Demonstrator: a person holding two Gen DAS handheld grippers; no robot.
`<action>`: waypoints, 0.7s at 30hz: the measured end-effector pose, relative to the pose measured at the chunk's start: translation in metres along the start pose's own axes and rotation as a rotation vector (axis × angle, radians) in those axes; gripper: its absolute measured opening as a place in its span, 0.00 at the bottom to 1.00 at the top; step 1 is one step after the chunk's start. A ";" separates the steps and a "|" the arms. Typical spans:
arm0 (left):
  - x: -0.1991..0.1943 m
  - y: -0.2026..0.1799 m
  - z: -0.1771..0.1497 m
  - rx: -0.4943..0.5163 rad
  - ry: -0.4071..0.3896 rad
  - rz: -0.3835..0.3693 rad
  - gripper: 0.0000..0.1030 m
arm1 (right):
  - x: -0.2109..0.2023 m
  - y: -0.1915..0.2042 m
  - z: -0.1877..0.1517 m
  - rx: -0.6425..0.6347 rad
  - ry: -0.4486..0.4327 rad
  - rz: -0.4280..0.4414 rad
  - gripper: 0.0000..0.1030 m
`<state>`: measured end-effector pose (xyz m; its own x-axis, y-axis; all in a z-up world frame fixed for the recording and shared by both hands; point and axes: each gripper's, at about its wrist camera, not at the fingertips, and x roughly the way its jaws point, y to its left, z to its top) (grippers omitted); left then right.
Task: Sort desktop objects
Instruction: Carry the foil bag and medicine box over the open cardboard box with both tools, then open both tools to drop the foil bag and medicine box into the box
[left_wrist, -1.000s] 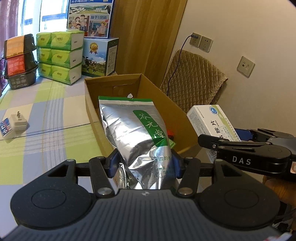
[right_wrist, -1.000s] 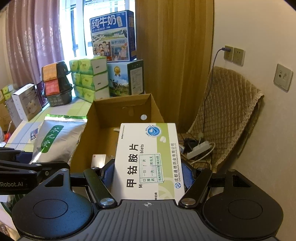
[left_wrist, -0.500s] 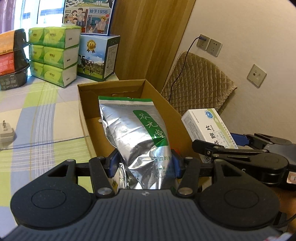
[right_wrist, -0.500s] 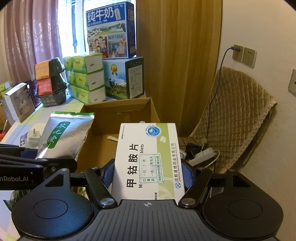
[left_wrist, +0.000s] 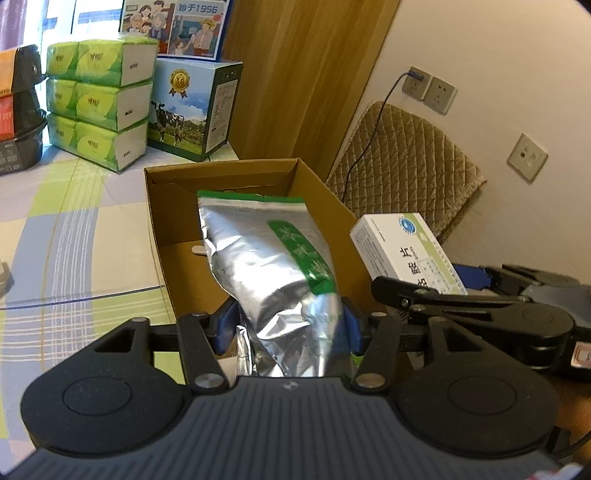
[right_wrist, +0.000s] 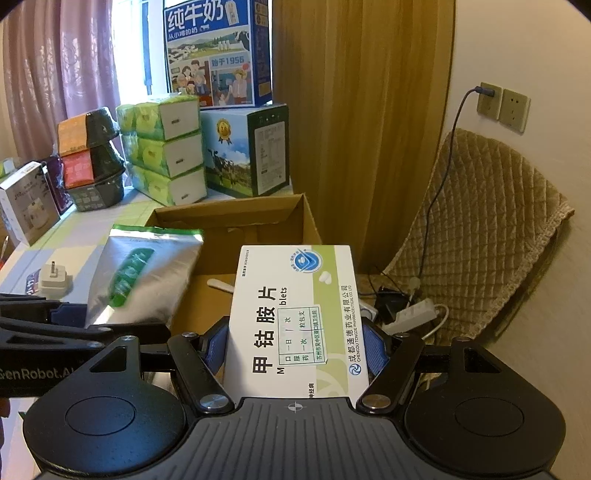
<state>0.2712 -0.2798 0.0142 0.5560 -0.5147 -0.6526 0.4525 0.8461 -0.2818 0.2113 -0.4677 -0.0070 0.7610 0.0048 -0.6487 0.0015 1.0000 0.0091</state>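
My left gripper (left_wrist: 288, 325) is shut on a silver foil pouch (left_wrist: 266, 266) with a green label, held over the open cardboard box (left_wrist: 162, 206). The same pouch (right_wrist: 144, 273) shows at the left in the right wrist view. My right gripper (right_wrist: 295, 347) is shut on a white and green medicine box (right_wrist: 295, 317), held above the near right part of the cardboard box (right_wrist: 236, 214). In the left wrist view the medicine box (left_wrist: 399, 247) and the right gripper's black frame sit just right of the carton. A small white item (right_wrist: 219, 285) lies on the carton floor.
Green tissue packs (left_wrist: 96, 107), milk cartons (left_wrist: 195, 110) and stacked black bowls (right_wrist: 92, 158) stand at the back of the checked tablecloth (left_wrist: 66, 236). A white plug adapter (right_wrist: 53, 280) lies on the table at left. A quilted chair (right_wrist: 476, 229) and a power strip (right_wrist: 413, 314) are at right.
Both grippers have moved forward and lower toward the cardboard box, each still holding its item. The pouch now hangs over the box's inside.
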 end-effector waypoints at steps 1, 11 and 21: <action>0.001 0.002 0.001 -0.008 -0.002 0.003 0.54 | 0.003 0.000 0.001 0.001 0.003 0.005 0.66; -0.014 0.022 0.004 -0.017 -0.043 0.050 0.57 | 0.015 0.009 -0.002 0.000 0.030 0.025 0.66; -0.041 0.048 -0.012 -0.045 -0.045 0.113 0.64 | 0.001 0.010 0.002 0.095 -0.014 0.076 0.78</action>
<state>0.2618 -0.2168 0.0193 0.6328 -0.4206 -0.6502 0.3543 0.9038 -0.2398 0.2133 -0.4579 -0.0055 0.7700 0.0798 -0.6330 0.0047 0.9914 0.1308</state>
